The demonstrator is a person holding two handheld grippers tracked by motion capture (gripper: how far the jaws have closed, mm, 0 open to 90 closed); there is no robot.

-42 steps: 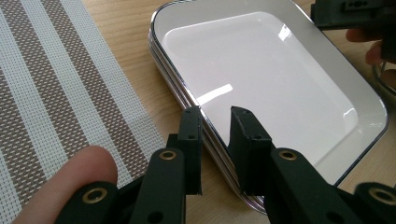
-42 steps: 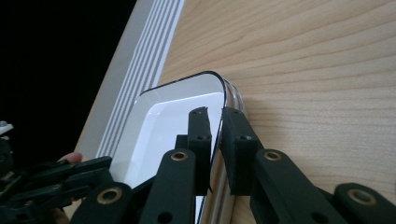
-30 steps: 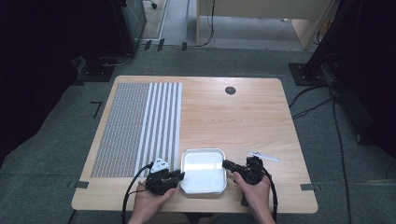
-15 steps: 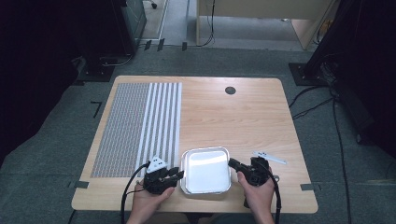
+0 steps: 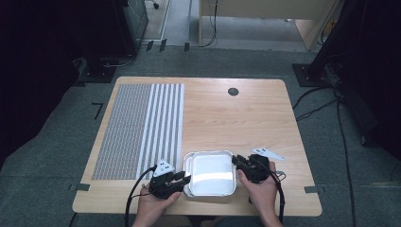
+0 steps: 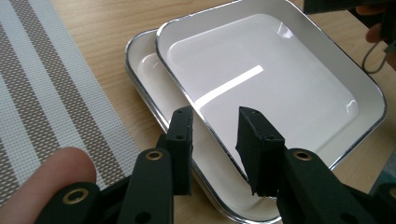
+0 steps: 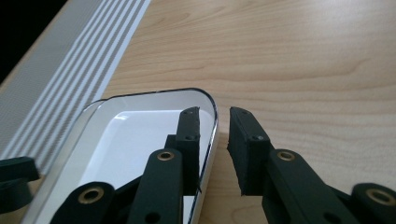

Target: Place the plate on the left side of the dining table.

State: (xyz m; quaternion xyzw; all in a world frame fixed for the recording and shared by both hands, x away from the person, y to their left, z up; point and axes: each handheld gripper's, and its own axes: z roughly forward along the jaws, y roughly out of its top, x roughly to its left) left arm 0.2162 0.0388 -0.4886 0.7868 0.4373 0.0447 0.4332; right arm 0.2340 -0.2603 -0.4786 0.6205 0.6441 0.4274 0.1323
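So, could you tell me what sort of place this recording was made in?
Probably a lab or office set up for recording: a wooden table on grey carpet, cables on the floor, dark equipment around, and two stacked trays between hand-held grippers.

far table (image 5: pixel 227 113): open wood | left: striped mat (image 5: pixel 142 127) lies flat | near edge: stacked trays (image 5: pixel 210 172) between grippers

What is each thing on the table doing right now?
Top tray: empty, nested askew in the one beneath.
Bottom tray: flat on the table, mostly covered.
Placemat: spread flat.
Left gripper: jaws astride the tray rims, just opening.
Right gripper: jaws astride the top tray's rim, just opening.
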